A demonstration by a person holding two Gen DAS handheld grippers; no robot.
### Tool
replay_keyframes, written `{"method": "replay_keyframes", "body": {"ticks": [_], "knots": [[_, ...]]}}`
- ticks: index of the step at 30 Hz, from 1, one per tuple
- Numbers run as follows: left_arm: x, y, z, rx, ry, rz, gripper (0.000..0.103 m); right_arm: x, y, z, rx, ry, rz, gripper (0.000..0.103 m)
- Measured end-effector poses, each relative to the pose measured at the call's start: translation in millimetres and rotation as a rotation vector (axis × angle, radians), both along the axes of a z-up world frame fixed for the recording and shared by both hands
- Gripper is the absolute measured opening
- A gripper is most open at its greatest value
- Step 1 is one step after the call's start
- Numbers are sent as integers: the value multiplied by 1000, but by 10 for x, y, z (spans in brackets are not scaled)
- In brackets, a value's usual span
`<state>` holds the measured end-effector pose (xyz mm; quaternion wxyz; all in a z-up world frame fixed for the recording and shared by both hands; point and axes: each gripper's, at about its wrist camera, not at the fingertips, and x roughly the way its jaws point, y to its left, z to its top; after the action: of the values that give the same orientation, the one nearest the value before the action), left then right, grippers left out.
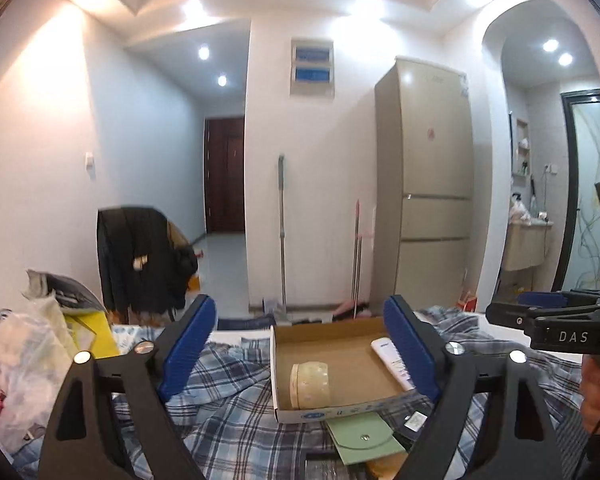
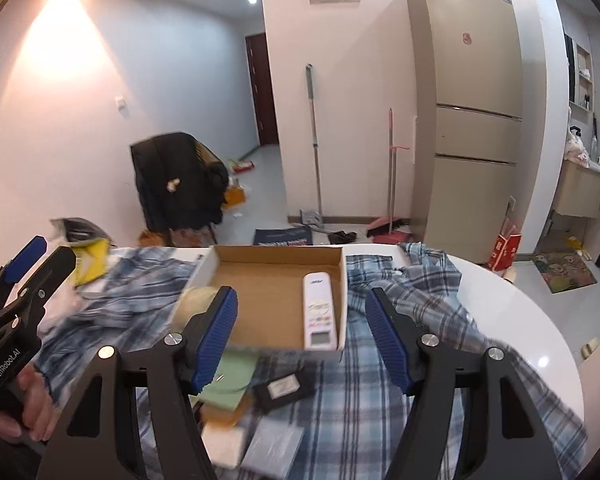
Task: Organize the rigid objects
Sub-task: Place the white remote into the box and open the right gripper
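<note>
An open cardboard box [image 1: 340, 330] [image 2: 276, 276] lies on a plaid cloth on the table. In it are a roll of clear tape [image 1: 311, 384] and a white remote control [image 2: 319, 312] [image 1: 392, 362]. My left gripper [image 1: 300, 350] is open and empty, its jaws straddling the box. My right gripper [image 2: 302, 336] is open and empty above the box's near edge. A green pouch [image 1: 362, 436] [image 2: 230, 380], a small black device [image 2: 286, 388] [image 1: 414, 420], a tan item [image 2: 224, 410] and a white packet [image 2: 274, 450] lie in front of the box.
Plastic bags and a yellow packet [image 1: 92, 334] pile up at the table's left. The round white table edge [image 2: 540, 320] curves at the right. Beyond stand a chair draped with a black jacket [image 2: 176, 180], a mop, a broom and a fridge [image 1: 424, 184].
</note>
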<state>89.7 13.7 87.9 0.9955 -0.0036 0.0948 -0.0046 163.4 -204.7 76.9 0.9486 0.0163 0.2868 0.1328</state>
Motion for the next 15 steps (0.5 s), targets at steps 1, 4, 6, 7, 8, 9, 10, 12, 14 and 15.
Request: {"method": "replay_keyframes", "body": {"ticks": [1, 4, 6, 7, 8, 9, 10, 12, 14, 15], "knots": [[-83, -2, 13, 2, -12, 8, 100, -101, -12, 8, 5, -14, 1, 66], [-411, -66, 32, 41, -64, 79, 103, -334, -13, -3, 8, -51, -5, 66], [-573, -96, 8, 50, -100, 57, 103, -450, -12, -24, 20, -66, 1, 67], [-630, -133, -9, 56, -110, 51, 103, -503, -23, -44, 28, -70, 8, 68], [-681, -164, -36, 66, -118, 47, 103, -554, -42, -68, 31, -75, 13, 68], [-715, -184, -70, 70, -120, 46, 103, -597, -52, -103, 30, -82, 11, 69], [-726, -182, -109, 59, -111, 41, 103, -627, -66, -138, 23, -89, 7, 70], [-684, -144, -198, 17, -77, 23, 103, -687, -77, -223, 9, -101, 11, 73], [-599, -94, -302, -7, -26, 25, 103, -711, -108, -324, 11, -97, 40, 87], [-547, -79, -337, -15, 1, 34, 103, -705, -120, -388, 24, -90, 69, 89]]}}
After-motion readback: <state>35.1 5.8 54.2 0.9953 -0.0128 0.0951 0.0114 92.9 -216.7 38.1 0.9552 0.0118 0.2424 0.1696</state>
